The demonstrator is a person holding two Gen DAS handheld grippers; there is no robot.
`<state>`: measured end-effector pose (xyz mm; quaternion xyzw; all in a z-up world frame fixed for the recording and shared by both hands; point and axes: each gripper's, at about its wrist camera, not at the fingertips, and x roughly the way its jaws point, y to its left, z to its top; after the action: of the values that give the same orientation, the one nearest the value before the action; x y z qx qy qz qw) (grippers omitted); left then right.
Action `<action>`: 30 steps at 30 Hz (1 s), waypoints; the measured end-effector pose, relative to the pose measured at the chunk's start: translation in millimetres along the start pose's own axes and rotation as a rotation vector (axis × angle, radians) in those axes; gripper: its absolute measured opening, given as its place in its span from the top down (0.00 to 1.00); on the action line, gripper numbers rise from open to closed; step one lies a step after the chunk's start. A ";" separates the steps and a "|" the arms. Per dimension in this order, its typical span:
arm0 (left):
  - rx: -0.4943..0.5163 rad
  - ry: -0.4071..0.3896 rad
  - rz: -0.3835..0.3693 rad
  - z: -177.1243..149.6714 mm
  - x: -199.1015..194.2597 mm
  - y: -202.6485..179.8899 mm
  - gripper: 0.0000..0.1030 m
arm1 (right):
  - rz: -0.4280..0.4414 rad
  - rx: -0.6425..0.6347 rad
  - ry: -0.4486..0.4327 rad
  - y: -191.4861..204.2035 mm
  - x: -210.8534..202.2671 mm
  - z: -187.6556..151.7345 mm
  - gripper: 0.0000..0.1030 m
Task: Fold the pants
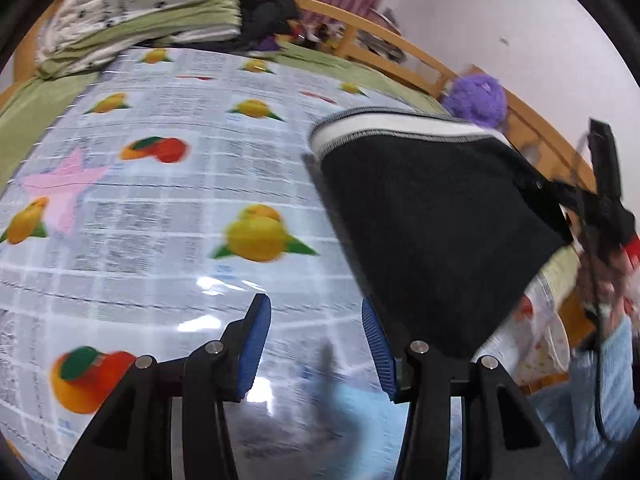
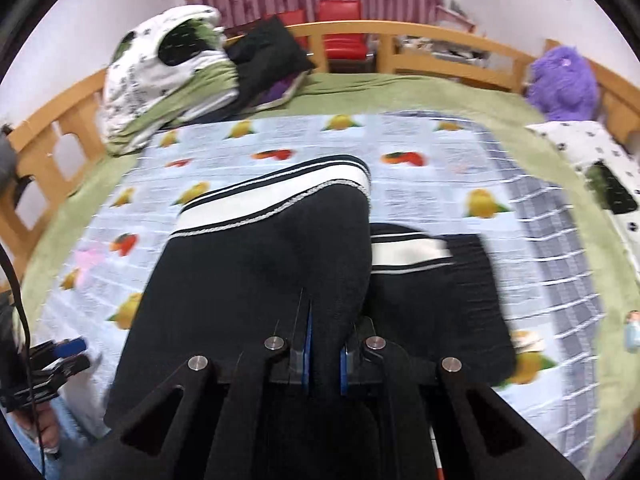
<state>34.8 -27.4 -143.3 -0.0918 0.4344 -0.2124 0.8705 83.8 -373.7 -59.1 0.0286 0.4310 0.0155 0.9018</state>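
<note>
The pants [image 2: 256, 280], black with a white-striped waistband [image 2: 276, 196], lie on a fruit-print mat [image 1: 160, 208] spread over a green sheet [image 2: 420, 92] on the bed, presumably to give a smooth, clean folding surface. The right gripper [image 2: 324, 354] has its jaws pinched narrow on a bunch of the black cloth, with fabric seen between the blue pads [image 2: 307, 344]; one part of the pants rises in a hump toward the camera while another striped part [image 2: 408, 252] lies flat on the mat to the right. Judgement: the grip sits at an edge or fold line so the upper layer can be carried over the lower one. The left gripper [image 1: 316, 344] is part open with nothing between its pads [image 1: 256, 344]; it hovers over bare mat just beside the lifted cloth [image 1: 432, 220], likely waiting to pin or take a second corner. In the left view the right tool [image 1: 600, 208] shows at the cloth's far edge, which hangs taut and tent-like from it. A purple plush [image 2: 564, 80] and piled bedding [image 2: 168, 76] sit well apart at the bed's edges, clear of the work. Fold appears under way, not finished. Motion blur limits detail at the seams.
</note>
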 end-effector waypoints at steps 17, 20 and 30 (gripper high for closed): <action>0.252 0.093 -0.076 -24.2 34.7 -116.5 0.48 | -0.087 0.162 0.032 -120.4 46.6 -19.6 0.89; 0.263 0.095 -0.132 -26.3 25.5 -116.6 0.45 | -0.081 0.184 0.036 -121.7 50.9 -23.8 0.87; 0.239 0.057 0.204 -31.7 79.7 -144.9 0.43 | -0.018 0.267 0.017 -129.2 48.3 -30.7 0.87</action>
<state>10.0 -191.9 -169.8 0.0633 0.4376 -0.1758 0.8795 90.7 -498.9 -124.2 0.1441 0.4372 -0.0499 0.8863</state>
